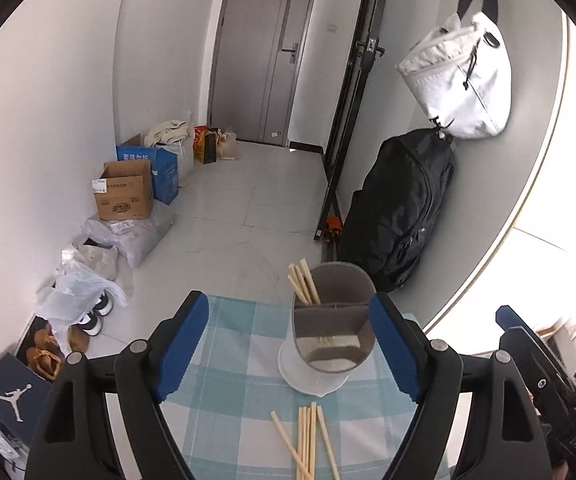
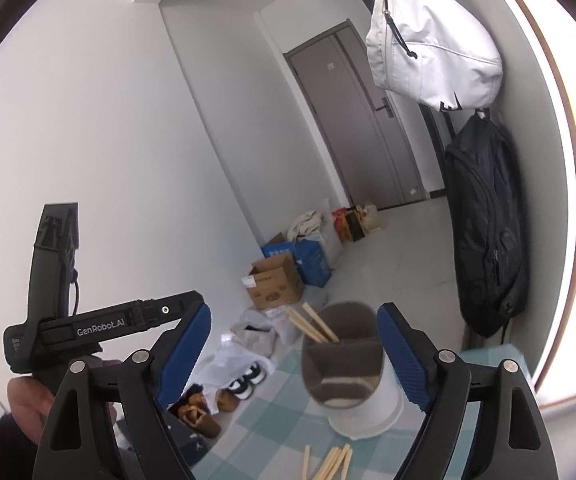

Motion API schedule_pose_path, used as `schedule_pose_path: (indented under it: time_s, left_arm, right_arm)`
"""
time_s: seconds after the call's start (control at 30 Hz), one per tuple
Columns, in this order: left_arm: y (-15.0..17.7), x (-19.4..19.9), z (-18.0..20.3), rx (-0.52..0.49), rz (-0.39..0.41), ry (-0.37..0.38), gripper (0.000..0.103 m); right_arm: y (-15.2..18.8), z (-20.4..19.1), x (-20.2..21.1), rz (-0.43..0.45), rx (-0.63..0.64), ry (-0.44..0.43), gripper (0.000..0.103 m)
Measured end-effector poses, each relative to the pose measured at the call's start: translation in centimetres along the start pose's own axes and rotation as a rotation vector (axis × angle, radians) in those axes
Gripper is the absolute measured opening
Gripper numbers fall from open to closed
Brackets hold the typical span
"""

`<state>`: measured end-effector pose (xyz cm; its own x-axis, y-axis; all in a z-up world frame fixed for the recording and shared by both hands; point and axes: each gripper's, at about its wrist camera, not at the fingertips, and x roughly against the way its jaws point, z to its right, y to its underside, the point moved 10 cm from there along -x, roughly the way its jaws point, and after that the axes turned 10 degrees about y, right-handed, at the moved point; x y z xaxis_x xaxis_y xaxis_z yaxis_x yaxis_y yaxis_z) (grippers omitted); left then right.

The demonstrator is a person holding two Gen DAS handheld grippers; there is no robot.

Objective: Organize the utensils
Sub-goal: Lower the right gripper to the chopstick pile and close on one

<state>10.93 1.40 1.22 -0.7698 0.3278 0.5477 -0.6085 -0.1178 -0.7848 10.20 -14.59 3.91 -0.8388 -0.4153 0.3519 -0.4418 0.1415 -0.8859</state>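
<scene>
A tall grey cylindrical utensil holder [image 1: 330,320] with inner dividers is seen standing on a white round base [image 1: 312,376] on the surface, which is covered by a blue-and-white checked cloth [image 1: 223,360]. A few pale wooden chopsticks [image 1: 304,282] are held upright-leaning in the holder's far compartment, their ends rising above its rim; one more pale stick appears to lie inside the near compartment, though this cannot be told for certain. A loose bundle of pale wooden chopsticks [image 1: 308,440] is laid on the cloth just in front of the holder, nearer the cameras. The left gripper [image 1: 288,344] is held above the cloth with its blue-padded fingers [image 1: 181,348] spread wide apart, nothing being pressed between them; the holder is framed between them in the left wrist view. The right gripper [image 2: 294,354] is likewise shown with its blue-padded fingers [image 2: 185,354] well apart and nothing clamped, the holder being seen somewhat blurred between them. In the right wrist view the black body of the left gripper is visible at the left, gripped by a hand [image 2: 27,404]. Beyond the surface, a tiled floor [image 1: 247,192] is seen with cardboard boxes [image 1: 125,196], plastic bags and shoes along a white wall. A grey door [image 1: 259,52] is set at the far end, and a white bag [image 1: 460,76] and a black backpack [image 1: 400,208] are hung at the right.
</scene>
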Motion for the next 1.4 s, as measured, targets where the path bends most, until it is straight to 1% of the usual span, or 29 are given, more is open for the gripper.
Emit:
schedule_pose_path:
  time_s: [0.2,0.27,0.4,0.47,0.6,0.7,0.83,0.9,0.93,0.97,1.03,1.13,1.2,1.27,1.33,1.4]
  left_arm:
    - [2.0,0.3,-0.7,0.006,0.019,-0.02,0.079]
    - [2.7,0.2,-1.2,0.011,0.025,-0.036,0.079]
    - [4.6,-0.4,-2.4,0.029,0.024,-0.043,0.08]
    - [5.7,-0.8,-3.1,0.043,0.024,-0.053,0.08]
    - [7.9,-2.0,-5.0,0.081,-0.002,-0.054,0.08]
    - [9.3,-3.0,-6.8,0.121,-0.028,-0.053,0.08]
    - [9.9,-3.1,-9.3,0.167,-0.038,-0.078,0.08]
    - [9.9,-3.0,-10.9,0.21,-0.047,-0.092,0.08]
    - [9.9,-3.0,-11.3,0.223,-0.045,-0.093,0.08]
    - [9.9,-2.8,-11.8,0.237,-0.042,-0.1,0.08]
    - [10.1,-2.6,-12.6,0.251,-0.041,-0.118,0.08]
    - [10.6,-2.5,-13.5,0.267,-0.046,-0.136,0.08]
    - [11.0,-2.5,-14.1,0.284,-0.059,-0.135,0.08]
    - [11.2,-2.5,-14.7,0.3,-0.068,-0.132,0.08]
    - [11.3,-2.6,-15.1,0.314,-0.072,-0.132,0.08]
    - [11.5,-2.5,-15.3,0.327,-0.082,-0.127,0.08]
  right_arm:
    - [2.9,0.1,0.0,-0.053,0.038,0.019,0.087]
    - [4.2,0.2,-0.3,-0.083,0.048,0.027,0.09]
    - [7.0,0.3,-1.0,-0.139,0.071,0.036,0.093]
    - [8.6,0.5,-1.7,-0.184,0.085,0.047,0.094]
    - [11.6,0.3,-3.0,-0.267,0.12,0.061,0.094]
    - [13.9,0.0,-4.4,-0.35,0.157,0.066,0.094]
    - [16.8,-1.0,-7.0,-0.489,0.211,0.057,0.093]
    - [17.9,-1.7,-8.3,-0.561,0.232,0.049,0.092]
    - [18.8,-2.2,-9.2,-0.612,0.25,0.04,0.09]
    - [19.4,-2.6,-9.9,-0.646,0.269,0.031,0.081]
    - [20.3,-3.5,-11.2,-0.702,0.305,0.013,0.073]
    - [21.4,-4.4,-12.8,-0.766,0.352,0.002,0.072]
    - [22.6,-4.9,-14.0,-0.824,0.397,0.0,0.071]
    - [23.9,-4.9,-15.0,-0.887,0.444,0.018,0.059]
    - [24.8,-4.4,-15.7,-0.94,0.46,0.04,0.055]
    - [25.4,-4.1,-16.2,-0.966,0.463,0.058,0.051]
